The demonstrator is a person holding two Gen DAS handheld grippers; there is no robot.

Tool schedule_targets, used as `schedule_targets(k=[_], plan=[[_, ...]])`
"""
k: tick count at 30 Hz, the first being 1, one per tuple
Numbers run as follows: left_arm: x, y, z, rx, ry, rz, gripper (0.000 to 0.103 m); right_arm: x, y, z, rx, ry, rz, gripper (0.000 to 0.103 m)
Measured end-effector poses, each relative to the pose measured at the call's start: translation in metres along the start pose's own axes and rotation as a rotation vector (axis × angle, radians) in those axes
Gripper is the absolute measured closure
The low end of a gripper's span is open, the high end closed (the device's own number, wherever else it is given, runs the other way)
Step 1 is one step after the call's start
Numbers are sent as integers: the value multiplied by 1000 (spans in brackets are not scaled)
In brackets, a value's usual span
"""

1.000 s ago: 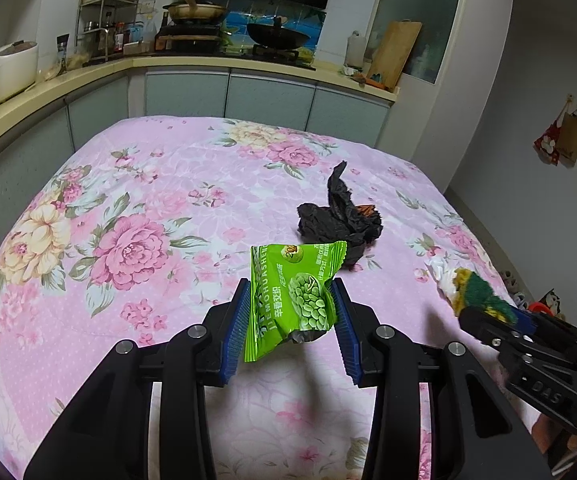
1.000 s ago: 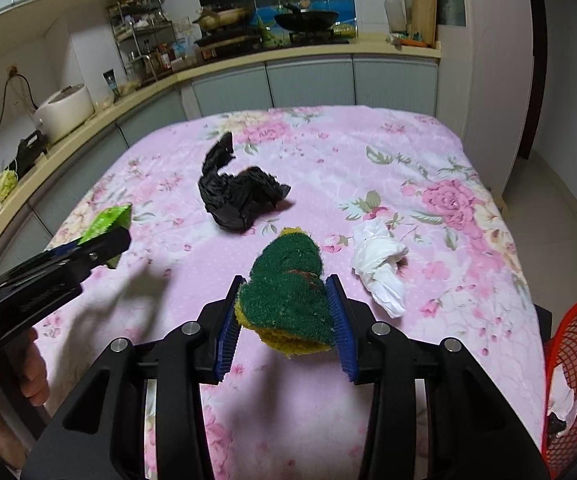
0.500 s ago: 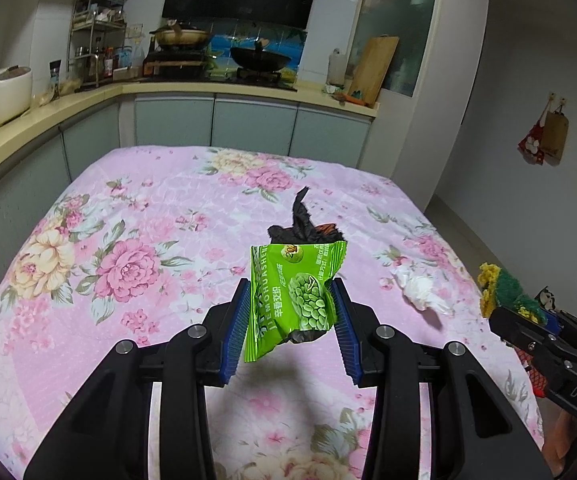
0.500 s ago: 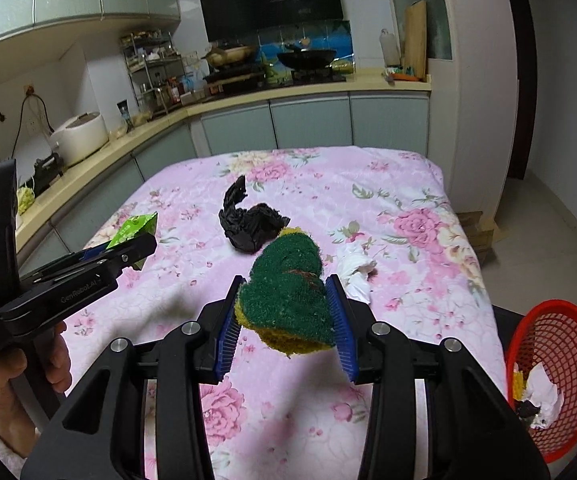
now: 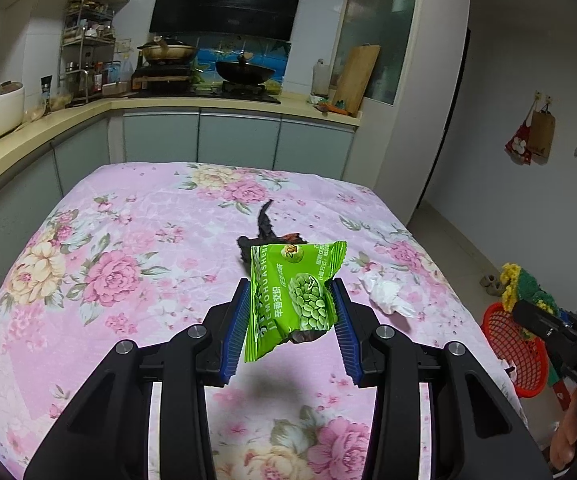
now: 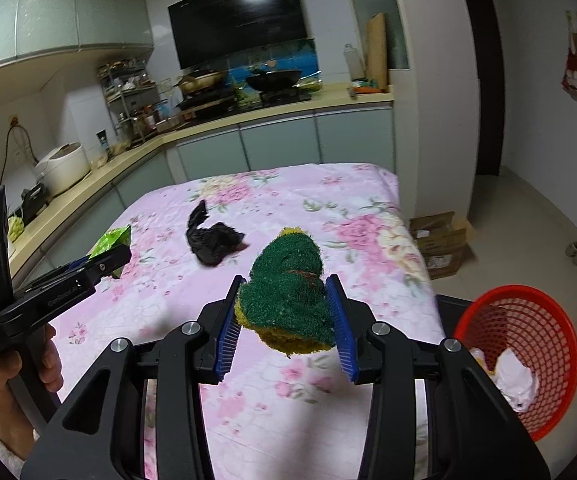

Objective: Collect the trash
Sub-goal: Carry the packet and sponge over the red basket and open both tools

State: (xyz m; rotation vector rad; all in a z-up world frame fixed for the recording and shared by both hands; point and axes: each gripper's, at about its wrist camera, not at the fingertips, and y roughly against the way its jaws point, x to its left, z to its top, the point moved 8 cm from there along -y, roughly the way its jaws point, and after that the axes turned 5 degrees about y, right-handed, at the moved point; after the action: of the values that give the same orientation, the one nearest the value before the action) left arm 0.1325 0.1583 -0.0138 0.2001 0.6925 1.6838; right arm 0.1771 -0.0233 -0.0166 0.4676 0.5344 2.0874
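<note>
Left wrist view — crinkled green snack wrapper [image 5: 294, 294], pea picture, upright

A crinkled green foil snack packet [image 5: 294, 300] hangs upright, pinched between blue pads above the near table. A folded green-and-yellow scouring sponge [image 6: 288, 300] is likewise clamped. Farther off lie a crumpled black plastic bag [image 6: 212, 240] and, right, a wadded white tissue [image 5: 386, 292]. A red mesh plastic basket [image 6: 536, 340] stands on the floor, right, holding white paper.

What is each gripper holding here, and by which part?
The left gripper pinches a green snack wrapper across its lower half, by its side edges. The right gripper clamps a green-and-yellow scouring pad by its two sides, around its middle.
</note>
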Motion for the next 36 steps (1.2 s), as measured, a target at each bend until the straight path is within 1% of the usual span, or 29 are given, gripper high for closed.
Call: schedule_targets(k=[11, 27, 33, 36], plan=[[-34, -9, -8, 26, -31, -44, 65, -41, 23, -2, -33, -61, -53, 63], [-87, -14, -4, 36, -81, -110, 65, -86, 46, 8, -68, -140, -104, 63], [-111, -20, -4, 46, -111, -142, 64, -107, 53, 10, -73, -174, -139, 63], [-124, -23, -6, 56, -125, -163, 65, -119, 56, 10, -70, -185, -171, 63]])
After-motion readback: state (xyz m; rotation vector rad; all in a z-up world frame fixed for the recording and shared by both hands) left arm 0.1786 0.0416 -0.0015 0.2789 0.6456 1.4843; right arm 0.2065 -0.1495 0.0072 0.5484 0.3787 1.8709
